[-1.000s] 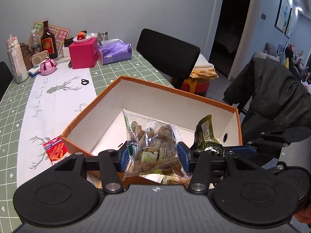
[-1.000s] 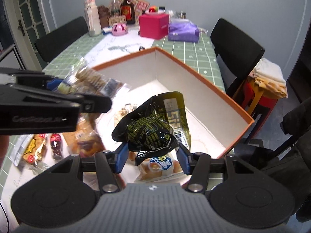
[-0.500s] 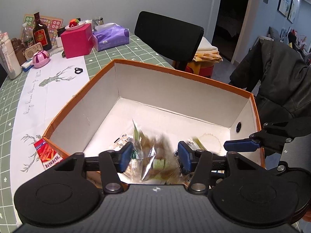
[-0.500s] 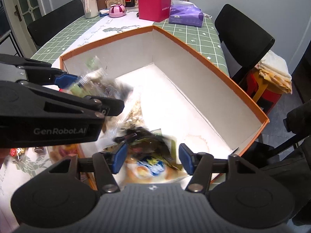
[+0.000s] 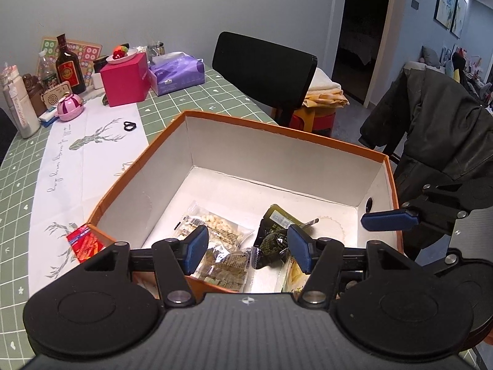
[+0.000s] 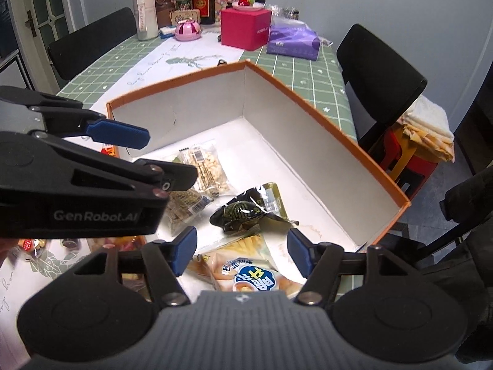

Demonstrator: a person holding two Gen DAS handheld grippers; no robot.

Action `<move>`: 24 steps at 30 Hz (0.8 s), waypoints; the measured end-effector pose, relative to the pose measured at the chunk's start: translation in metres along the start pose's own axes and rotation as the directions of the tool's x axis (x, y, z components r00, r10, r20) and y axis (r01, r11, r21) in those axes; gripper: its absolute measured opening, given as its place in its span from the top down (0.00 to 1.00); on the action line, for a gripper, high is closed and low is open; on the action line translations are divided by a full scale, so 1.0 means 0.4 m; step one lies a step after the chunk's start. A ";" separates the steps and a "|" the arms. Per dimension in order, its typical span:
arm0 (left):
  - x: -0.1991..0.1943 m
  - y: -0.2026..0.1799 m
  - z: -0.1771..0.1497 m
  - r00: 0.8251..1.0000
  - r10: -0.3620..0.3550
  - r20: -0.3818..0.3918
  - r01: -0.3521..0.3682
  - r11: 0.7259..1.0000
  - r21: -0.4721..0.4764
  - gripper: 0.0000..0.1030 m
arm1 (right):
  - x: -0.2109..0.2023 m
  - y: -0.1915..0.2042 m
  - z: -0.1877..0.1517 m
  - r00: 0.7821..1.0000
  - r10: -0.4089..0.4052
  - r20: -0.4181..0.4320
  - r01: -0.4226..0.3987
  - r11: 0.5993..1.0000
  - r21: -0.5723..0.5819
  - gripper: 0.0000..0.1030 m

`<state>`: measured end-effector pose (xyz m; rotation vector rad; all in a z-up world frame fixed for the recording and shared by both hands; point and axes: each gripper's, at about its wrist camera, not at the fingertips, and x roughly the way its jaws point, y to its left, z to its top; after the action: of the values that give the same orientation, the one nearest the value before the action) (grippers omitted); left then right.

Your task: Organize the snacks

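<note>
The worktop (image 5: 37, 166) in front of you carries an orange box (image 5: 277, 129) with white inner walls, and the snacks already lie on its floor toward the near end. Both of your tools hang over that near end: the left tool (image 5: 246, 248) has its pads spread wide with nothing between them, and the right tool (image 6: 242, 252) is spread just as wide and equally empty. Inside the box, a clear packet of pale puffed bits (image 6: 206, 166) lies nearest the left wall, a clear packet of brown pieces (image 5: 225, 265) overlaps its near edge, a dark crumpled wrapper (image 6: 243, 212) sits just beside them toward the middle, and an orange pouch with a blue label (image 6: 246, 271) lies under the right tool at the near wall. Outside the box, a small red packet (image 5: 83, 242) rests on the worktop against the left corner; it looks like the next one to bring in. Expect all of these to be light, soft and slick, with loose film that crumples, so pinch a packet by its sealed edge or across a flat middle, and close gently so the brittle contents don't get crushed.
</note>
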<state>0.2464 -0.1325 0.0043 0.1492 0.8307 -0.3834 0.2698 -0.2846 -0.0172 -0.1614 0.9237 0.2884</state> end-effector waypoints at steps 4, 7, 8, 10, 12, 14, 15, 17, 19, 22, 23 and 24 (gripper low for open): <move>-0.042 0.006 -0.005 1.000 0.010 0.017 -0.010 1.000 -0.005 0.32 | -0.043 0.014 -0.009 0.999 -0.016 0.043 0.016 1.000 0.000 0.36; -0.076 0.010 -0.013 0.999 0.027 0.028 -0.027 1.000 -0.003 0.32 | -0.074 0.030 -0.017 0.997 -0.013 0.074 0.013 1.000 -0.001 0.35; -0.088 0.011 -0.018 0.999 0.031 0.031 -0.031 1.000 -0.003 0.32 | -0.084 0.036 -0.022 0.997 -0.009 0.082 0.010 1.000 0.000 0.35; -0.112 0.016 -0.027 0.999 0.034 0.038 -0.034 0.999 -0.005 0.32 | -0.104 0.048 -0.032 0.995 0.000 0.102 0.001 1.000 -0.002 0.34; -0.139 0.022 -0.040 0.998 0.033 0.049 -0.032 0.999 -0.006 0.32 | -0.124 0.063 -0.042 0.992 0.003 0.122 -0.002 1.000 -0.005 0.33; -0.166 0.027 -0.051 0.998 0.035 0.059 -0.035 0.999 -0.012 0.32 | -0.145 0.078 -0.054 0.989 0.003 0.148 -0.002 1.000 -0.011 0.32; -0.181 0.031 -0.059 0.997 0.037 0.066 -0.036 0.999 -0.015 0.32 | -0.155 0.086 -0.061 0.987 0.006 0.163 -0.003 1.000 -0.013 0.32; -0.207 0.039 -0.074 0.996 0.039 0.078 -0.037 0.999 -0.026 0.32 | -0.174 0.100 -0.076 0.982 0.011 0.190 -0.009 1.000 -0.010 0.31; -0.233 0.047 -0.089 0.995 0.039 0.094 -0.036 0.999 -0.037 0.32 | -0.188 0.115 -0.093 0.977 0.012 0.215 -0.011 1.000 -0.006 0.31; -0.269 0.058 -0.119 0.993 0.042 0.110 -0.037 0.998 -0.047 0.32 | -0.207 0.143 -0.122 0.968 0.013 0.250 -0.012 1.000 -0.006 0.30; -0.279 0.061 -0.129 0.993 0.042 0.113 -0.036 0.998 -0.050 0.32 | -0.213 0.154 -0.132 0.966 0.016 0.260 -0.015 1.000 -0.006 0.30; -0.289 0.065 -0.144 0.993 0.041 0.114 -0.035 0.998 -0.055 0.32 | -0.217 0.163 -0.142 0.963 0.021 0.269 -0.020 1.000 -0.006 0.30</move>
<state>0.1464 -0.0611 0.0513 0.0926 0.7222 -0.3307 0.1571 -0.2526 0.0179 -0.1120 0.6552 0.3220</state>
